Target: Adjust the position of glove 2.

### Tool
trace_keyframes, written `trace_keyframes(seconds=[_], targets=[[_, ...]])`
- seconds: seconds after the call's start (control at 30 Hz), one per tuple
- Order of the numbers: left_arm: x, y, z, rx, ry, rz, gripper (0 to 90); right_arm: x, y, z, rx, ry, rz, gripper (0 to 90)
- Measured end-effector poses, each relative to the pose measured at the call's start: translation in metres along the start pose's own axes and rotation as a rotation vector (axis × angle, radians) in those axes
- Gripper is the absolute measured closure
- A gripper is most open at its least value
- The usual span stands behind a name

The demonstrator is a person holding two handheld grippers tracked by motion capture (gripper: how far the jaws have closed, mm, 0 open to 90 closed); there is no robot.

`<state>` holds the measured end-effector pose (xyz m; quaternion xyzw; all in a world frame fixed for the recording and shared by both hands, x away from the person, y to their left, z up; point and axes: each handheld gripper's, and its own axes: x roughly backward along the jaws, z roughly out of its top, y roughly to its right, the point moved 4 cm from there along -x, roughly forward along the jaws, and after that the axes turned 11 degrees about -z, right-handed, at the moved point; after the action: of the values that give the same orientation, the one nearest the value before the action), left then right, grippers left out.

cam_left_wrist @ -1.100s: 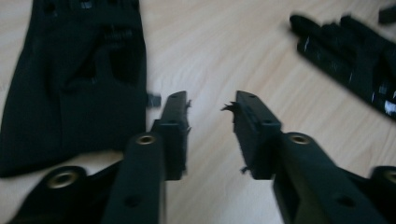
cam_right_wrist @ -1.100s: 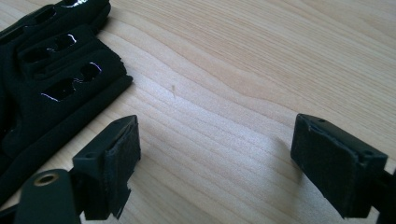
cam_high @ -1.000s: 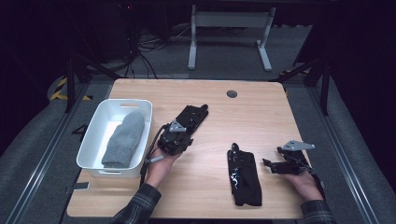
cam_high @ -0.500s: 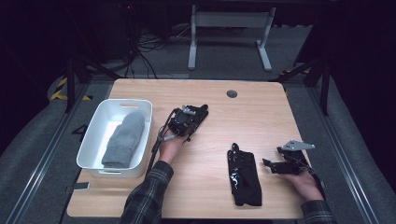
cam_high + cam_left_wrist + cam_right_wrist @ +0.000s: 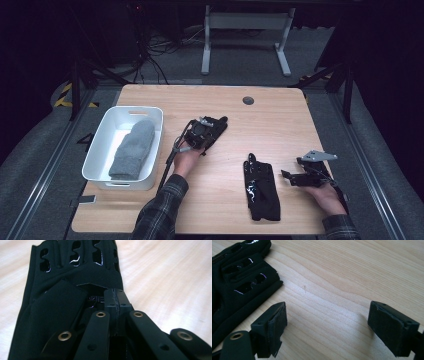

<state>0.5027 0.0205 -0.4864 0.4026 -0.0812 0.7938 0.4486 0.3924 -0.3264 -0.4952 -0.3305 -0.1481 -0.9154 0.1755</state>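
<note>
high view: left gripper [image 5: 209, 131] sits on a black glove [image 5: 216, 126] mid-table, right of the white bin [image 5: 100, 155]; right gripper [image 5: 292, 177] rests beside a second glove [image 5: 261, 190] | left gripper view: jaws pinched together on the glove's cuff [image 5: 75, 290] | right gripper view: jaws wide apart, empty, second glove [image 5: 239, 285] just left

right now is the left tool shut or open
Shut: in its own view the left tool has both jaws pressed together, pinching the edge of a black glove.

From the bin [image 5: 102, 170] at the desk's [image 5: 280, 115] left, your first glove [image 5: 216, 125] lies just right of it, the second glove [image 5: 261, 190] farther right and nearer you; a mitten [image 5: 132, 150] lies in the bin.
</note>
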Motion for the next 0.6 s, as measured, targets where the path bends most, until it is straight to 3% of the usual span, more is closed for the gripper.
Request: trace_keyframes(seconds=[0.6], targets=[[0.006,0.068,-0.032,-0.044,-0.020,-0.125,90.0,0.000,0.000,0.000,-0.001,0.000,0.000,16.3]])
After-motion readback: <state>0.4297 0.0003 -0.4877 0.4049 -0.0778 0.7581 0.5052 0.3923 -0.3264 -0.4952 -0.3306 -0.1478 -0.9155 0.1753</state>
